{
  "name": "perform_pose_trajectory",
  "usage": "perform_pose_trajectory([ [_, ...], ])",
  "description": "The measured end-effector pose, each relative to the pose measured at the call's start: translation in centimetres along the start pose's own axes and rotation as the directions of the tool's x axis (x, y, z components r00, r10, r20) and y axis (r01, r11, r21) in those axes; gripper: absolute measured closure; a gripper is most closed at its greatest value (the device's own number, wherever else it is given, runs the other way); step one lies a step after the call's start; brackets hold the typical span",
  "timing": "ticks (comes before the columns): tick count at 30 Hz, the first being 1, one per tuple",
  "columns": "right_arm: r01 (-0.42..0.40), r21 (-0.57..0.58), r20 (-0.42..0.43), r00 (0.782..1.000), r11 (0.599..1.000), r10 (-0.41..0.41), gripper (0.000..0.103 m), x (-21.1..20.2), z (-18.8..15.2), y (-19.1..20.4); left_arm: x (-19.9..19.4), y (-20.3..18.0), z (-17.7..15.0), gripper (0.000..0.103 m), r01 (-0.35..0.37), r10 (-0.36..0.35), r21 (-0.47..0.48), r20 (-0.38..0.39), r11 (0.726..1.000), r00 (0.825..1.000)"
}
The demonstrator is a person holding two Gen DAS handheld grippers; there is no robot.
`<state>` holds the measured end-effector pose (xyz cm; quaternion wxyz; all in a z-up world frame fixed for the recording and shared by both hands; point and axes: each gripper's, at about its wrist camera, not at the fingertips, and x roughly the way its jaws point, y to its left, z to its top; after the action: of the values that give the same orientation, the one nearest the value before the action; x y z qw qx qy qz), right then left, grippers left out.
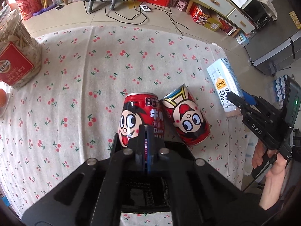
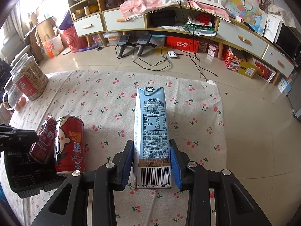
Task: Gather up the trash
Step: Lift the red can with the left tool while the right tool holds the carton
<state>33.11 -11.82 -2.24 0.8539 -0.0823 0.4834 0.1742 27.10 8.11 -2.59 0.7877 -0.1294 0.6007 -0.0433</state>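
Observation:
Two red milk drink cans stand side by side on the cherry-print tablecloth (image 1: 79, 86). The left can (image 1: 135, 111) (image 2: 44, 141) tilts against the right can (image 1: 186, 116) (image 2: 70, 137). My left gripper (image 1: 146, 127) (image 2: 34, 134) is shut, its tips over the tilted can's side; whether they pinch it I cannot tell. My right gripper (image 2: 151, 145) (image 1: 235, 98) is shut on a pale blue milk carton (image 2: 151, 128) (image 1: 223, 79), with a blue pad on each side near the barcode end. The carton points away, near the table's right edge.
A clear jar of seeds (image 1: 17, 56) (image 2: 30, 81) and an orange fruit (image 2: 22, 100) sit at the table's far left. A hand (image 1: 270, 169) holds the right gripper. Beyond the table the floor holds cables, two stands (image 2: 131, 43) and boxes under a cabinet.

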Motion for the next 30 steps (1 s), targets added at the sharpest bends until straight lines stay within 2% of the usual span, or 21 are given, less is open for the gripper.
perform_pose_trajectory([
  [2,-0.012,0.007,-0.002,1.000,1.000,0.012,0.066,-0.3,-0.1,0.0,0.0,0.1,0.0,0.075,-0.004,0.004,0.003,-0.020,1.000,1.000],
  [3,-0.014,0.008,-0.004,1.000,1.000,0.014,0.066,-0.4,-0.2,0.1,-0.1,0.0,-0.2,0.054,-0.009,0.009,0.011,-0.020,1.000,1.000],
  [4,-0.013,0.008,-0.006,1.000,1.000,0.013,0.066,-0.5,-0.2,0.2,0.0,0.0,-0.3,0.049,-0.024,0.025,0.021,-0.019,0.999,1.000],
  [6,-0.017,0.013,-0.012,1.000,1.000,0.018,0.066,-0.6,-0.4,0.2,0.4,0.2,-1.1,0.049,-0.020,0.022,0.032,-0.060,0.999,0.998],
  [9,-0.028,0.014,-0.023,0.999,1.000,0.028,0.066,-0.7,-0.7,0.0,0.8,0.8,-3.1,0.049,0.065,-0.060,0.030,-0.160,0.997,0.985],
  [11,-0.030,0.011,-0.025,0.999,0.999,0.030,0.066,-0.8,-1.0,-0.1,0.5,0.9,-4.4,0.049,0.057,-0.047,0.050,-0.185,0.997,0.982],
  [13,-0.031,0.017,-0.027,0.999,0.999,0.032,0.066,-0.9,-1.0,-0.3,-0.2,1.4,-4.8,0.049,0.028,-0.020,0.042,-0.172,0.999,0.985],
  [16,-0.035,0.028,-0.023,0.999,0.999,0.036,0.066,-1.1,-1.0,-0.6,-1.4,2.5,-4.2,0.048,0.054,-0.056,-0.022,-0.132,0.998,0.990],
  [19,-0.043,0.033,-0.015,0.999,0.999,0.044,0.066,-1.5,-0.9,-0.5,-1.9,2.9,-3.5,0.046,0.047,-0.051,-0.055,-0.079,0.997,0.996],
  [21,-0.043,0.029,-0.013,0.999,0.999,0.043,0.066,-1.7,-0.9,-0.4,-1.8,2.9,-2.9,0.046,0.071,-0.076,-0.067,-0.063,0.995,0.995],
  [23,-0.039,0.030,-0.014,0.999,0.999,0.039,0.066,-1.7,-1.0,-0.5,-1.6,2.5,-2.4,0.044,0.068,-0.072,-0.064,-0.048,0.996,0.996],
  [25,-0.036,0.034,-0.017,0.999,0.999,0.036,0.066,-1.7,-1.1,-0.7,-1.3,1.7,-2.0,0.035,0.054,-0.056,-0.036,-0.040,0.998,0.998],
  [26,-0.035,0.036,-0.017,0.999,0.999,0.035,0.066,-1.7,-1.1,-0.8,-0.9,1.4,-1.8,0.035,0.058,-0.060,-0.028,-0.046,0.998,0.997],
  [30,-0.031,0.042,-0.022,0.999,0.999,0.032,0.066,-1.5,-1.2,-1.2,0.3,1.9,-1.2,0.034,0.143,-0.149,-0.105,-0.053,0.984,0.987],
])
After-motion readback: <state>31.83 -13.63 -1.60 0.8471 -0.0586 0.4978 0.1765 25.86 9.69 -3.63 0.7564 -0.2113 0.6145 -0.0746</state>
